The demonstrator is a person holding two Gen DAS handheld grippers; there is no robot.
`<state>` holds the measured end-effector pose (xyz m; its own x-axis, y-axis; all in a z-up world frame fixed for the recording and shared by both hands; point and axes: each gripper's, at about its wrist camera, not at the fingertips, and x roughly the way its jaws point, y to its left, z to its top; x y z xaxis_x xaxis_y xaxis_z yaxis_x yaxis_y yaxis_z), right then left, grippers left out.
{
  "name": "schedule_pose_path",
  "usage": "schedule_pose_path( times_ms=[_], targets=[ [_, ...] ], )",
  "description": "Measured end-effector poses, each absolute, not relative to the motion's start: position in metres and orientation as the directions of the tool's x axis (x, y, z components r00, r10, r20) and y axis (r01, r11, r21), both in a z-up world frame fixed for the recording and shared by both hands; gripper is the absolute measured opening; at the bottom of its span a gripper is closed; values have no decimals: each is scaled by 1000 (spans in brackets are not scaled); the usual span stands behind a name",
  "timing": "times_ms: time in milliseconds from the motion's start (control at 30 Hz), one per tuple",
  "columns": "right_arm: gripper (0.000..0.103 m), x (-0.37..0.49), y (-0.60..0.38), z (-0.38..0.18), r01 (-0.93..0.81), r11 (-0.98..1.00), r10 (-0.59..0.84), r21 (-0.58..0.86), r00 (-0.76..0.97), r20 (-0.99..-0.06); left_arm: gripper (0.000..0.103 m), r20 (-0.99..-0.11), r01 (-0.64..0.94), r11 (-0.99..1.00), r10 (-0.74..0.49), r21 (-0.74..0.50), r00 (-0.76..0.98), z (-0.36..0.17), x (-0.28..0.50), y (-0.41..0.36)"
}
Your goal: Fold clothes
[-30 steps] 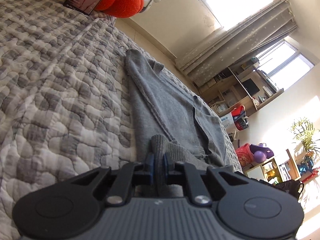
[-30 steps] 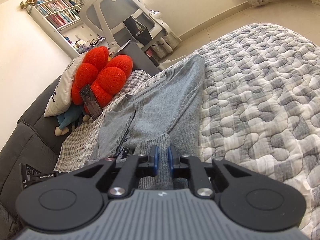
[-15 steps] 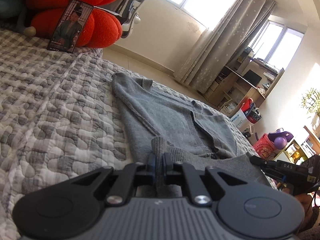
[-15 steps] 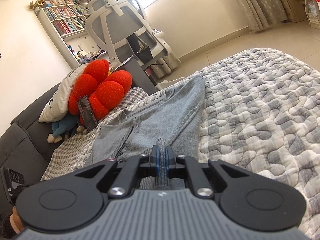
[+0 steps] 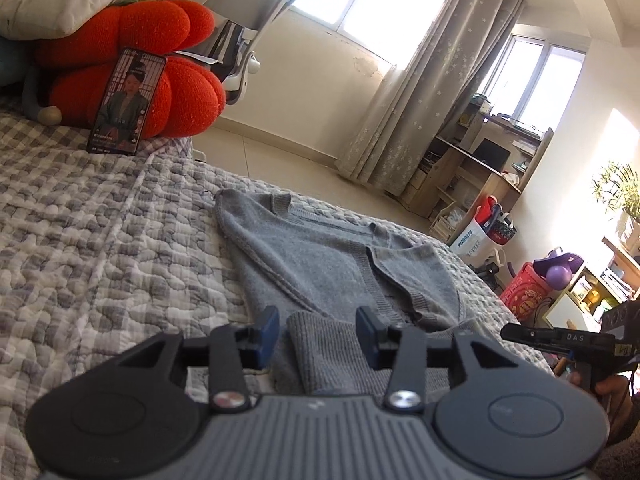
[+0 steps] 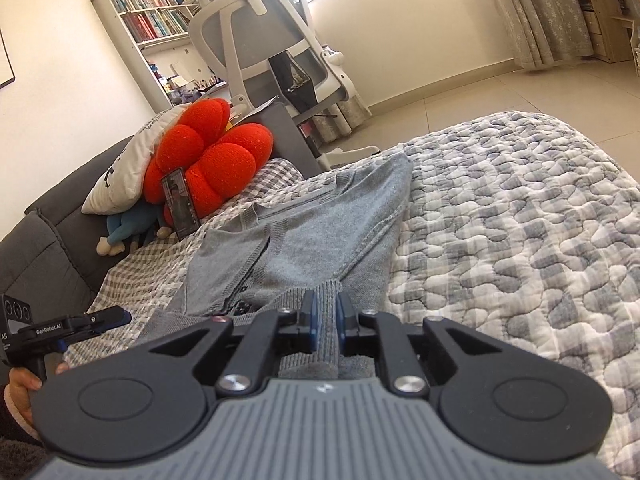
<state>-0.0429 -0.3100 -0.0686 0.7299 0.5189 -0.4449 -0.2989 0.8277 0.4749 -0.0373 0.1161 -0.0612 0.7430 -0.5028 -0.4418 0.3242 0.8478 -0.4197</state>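
A grey knitted cardigan (image 5: pixel 320 264) lies spread on a bed covered with a grey-and-white checked quilt (image 5: pixel 100 248), its body stretching away from both cameras toward the far edge of the bed. One front panel is turned back over the body, and a ribbed sleeve cuff (image 5: pixel 320 352) has been brought up onto the near part of the garment.

The left gripper (image 5: pixel 318 334) has just been opening. Its blue pads now stand clear on either side of the ribbed cuff, which lies between them without being pressed. The right gripper (image 6: pixel 325 316) is nearly closed, with a ribbed strip of the same cardigan (image 6: pixel 304 240) pinched between its pads; its jaws have opened a little in the last moment but the fabric looks gripped.

Beyond the garment, a red flower-shaped cushion (image 6: pixel 212 160) sits against the sofa back with a phone (image 6: pixel 180 204) propped upright in front of it.

The fold looks to be at an early-to-middle stage: the sleeves appear laid inward, one side being released. Folding the body into a compact bundle seems not yet done.
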Motion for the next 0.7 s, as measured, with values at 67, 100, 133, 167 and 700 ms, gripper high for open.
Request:
schedule_pose_path(
  times_ms=[67, 100, 133, 167, 700],
  targets=[
    [20, -50, -312, -67, -314, 830, 526, 462, 717, -458, 53, -461, 323, 845, -510, -425, 726, -62, -41, 120],
    [26, -53, -313, -67, -316, 830, 528, 460, 713, -463, 53, -471, 323, 844, -513, -428, 718, -62, -43, 121],
    [35, -55, -314, -66, -318, 829, 530, 460, 708, -466, 55, -481, 322, 843, -516, -431, 709, -63, -44, 123],
    [37, -58, -315, -66, -319, 826, 535, 465, 704, -467, 56, -489, 320, 845, -514, -427, 705, -63, -46, 125],
    [43, -93, -346, -63, -235, 744, 637, 625, 533, -557, 61, -559, 182, 682, -699, -708, 446, -80, -73, 161]
  ],
)
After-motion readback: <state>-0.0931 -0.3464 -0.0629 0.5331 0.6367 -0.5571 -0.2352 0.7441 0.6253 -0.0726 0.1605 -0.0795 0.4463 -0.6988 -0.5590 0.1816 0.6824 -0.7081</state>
